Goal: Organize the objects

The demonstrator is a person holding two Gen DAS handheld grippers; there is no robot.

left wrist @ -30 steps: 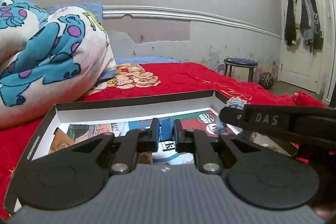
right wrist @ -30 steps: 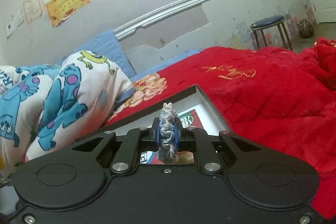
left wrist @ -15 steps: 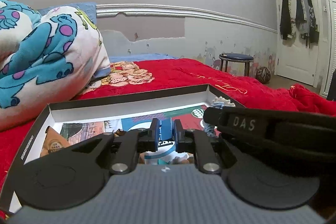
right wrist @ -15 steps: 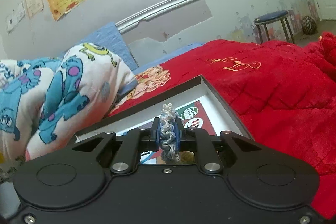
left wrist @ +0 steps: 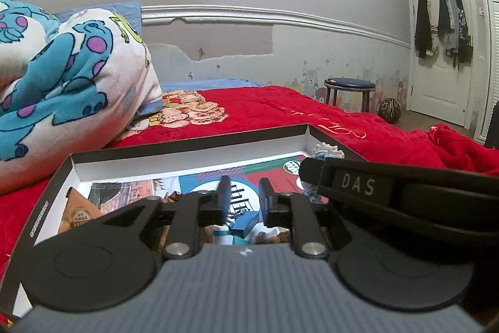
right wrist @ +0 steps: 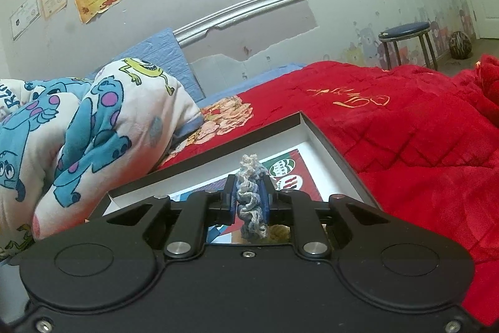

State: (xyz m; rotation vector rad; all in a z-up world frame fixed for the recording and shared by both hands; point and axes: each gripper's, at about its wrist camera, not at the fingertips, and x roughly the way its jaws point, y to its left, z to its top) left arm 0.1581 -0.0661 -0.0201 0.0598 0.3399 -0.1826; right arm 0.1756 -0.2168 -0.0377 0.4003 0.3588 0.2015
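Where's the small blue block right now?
In the left wrist view the small blue block lies tilted in the shallow box, just below the gap of the left gripper, whose jaws are opening with nothing between them.

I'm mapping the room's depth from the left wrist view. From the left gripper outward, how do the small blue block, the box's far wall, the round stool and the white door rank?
1. Small blue block: just below the opening left gripper, inside the box.
2. Box's far wall: ahead, on the red bedspread.
3. Round stool: beyond the bed, right.
4. White door: far right corner.
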